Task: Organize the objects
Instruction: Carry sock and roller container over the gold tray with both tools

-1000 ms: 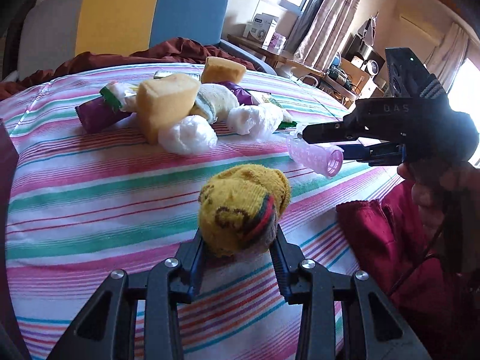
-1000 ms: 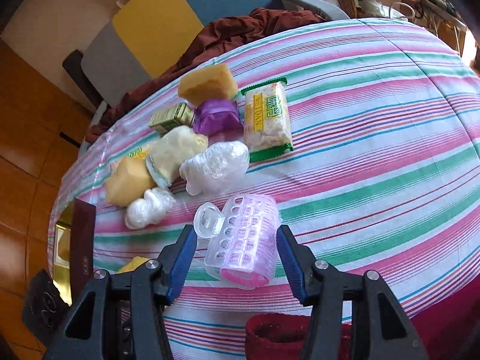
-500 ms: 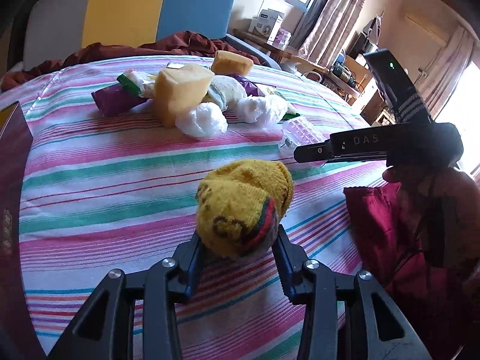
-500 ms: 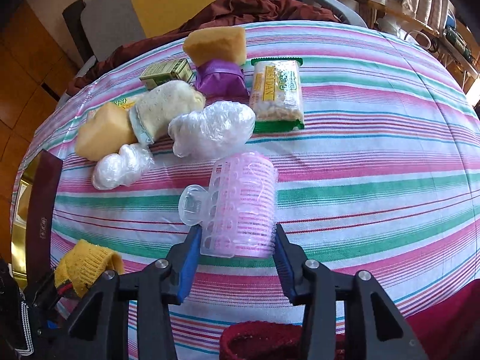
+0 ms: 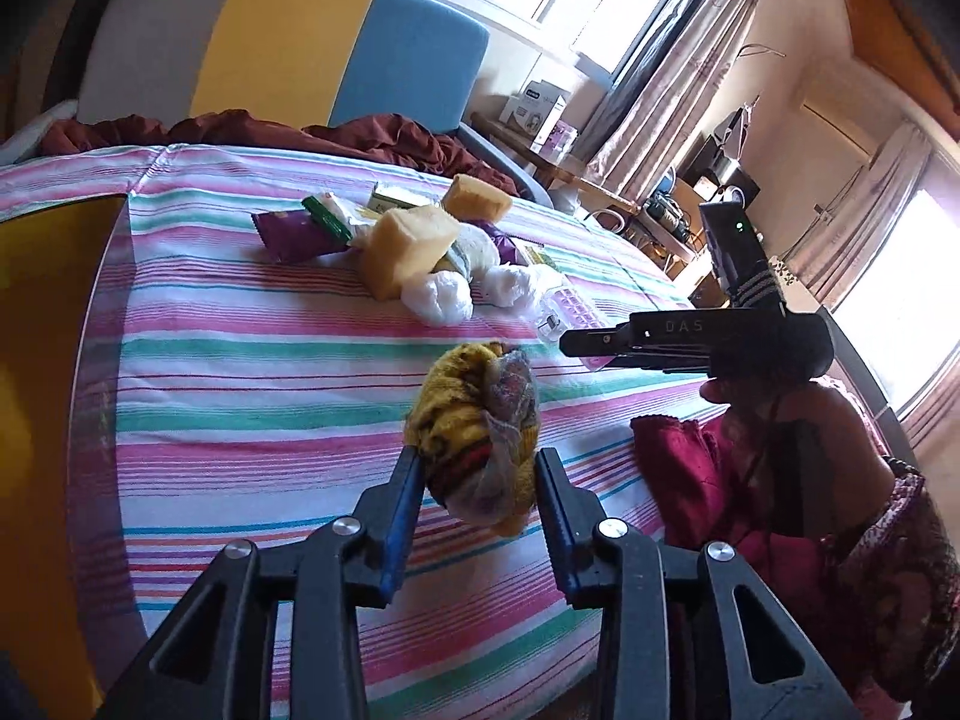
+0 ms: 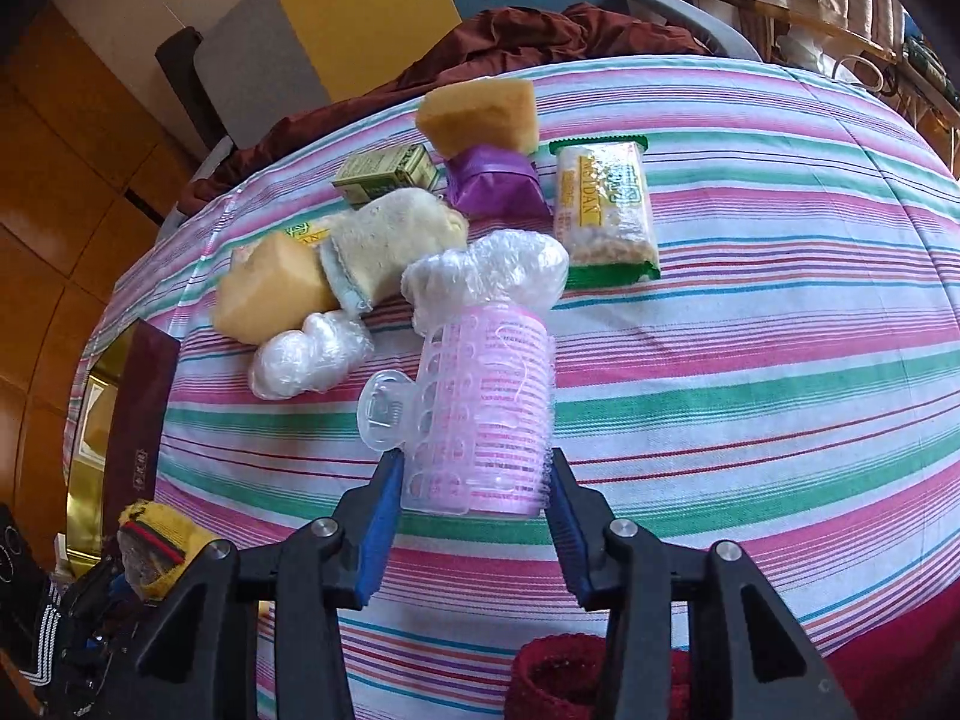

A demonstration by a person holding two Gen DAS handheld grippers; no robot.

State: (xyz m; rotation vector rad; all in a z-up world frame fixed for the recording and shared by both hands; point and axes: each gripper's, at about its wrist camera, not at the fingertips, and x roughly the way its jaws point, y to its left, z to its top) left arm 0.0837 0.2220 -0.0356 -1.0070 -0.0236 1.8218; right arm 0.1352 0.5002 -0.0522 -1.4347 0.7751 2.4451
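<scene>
While left gripper (image 5: 477, 483) jaws closing on knitted yellow sock (image 5: 474, 426), right gripper (image 6: 474, 483) clamps ribbed pink plastic roller (image 6: 480, 408).

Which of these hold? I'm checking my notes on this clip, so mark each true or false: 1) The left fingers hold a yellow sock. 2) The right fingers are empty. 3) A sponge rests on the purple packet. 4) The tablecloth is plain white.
1) True: the left gripper is closing its fingers on the yellow sock.
2) False: the right gripper clamps the pink hair roller.
3) True: the sponge rests on the purple packet.
4) False: the tablecloth is striped pink, green and white.
</scene>
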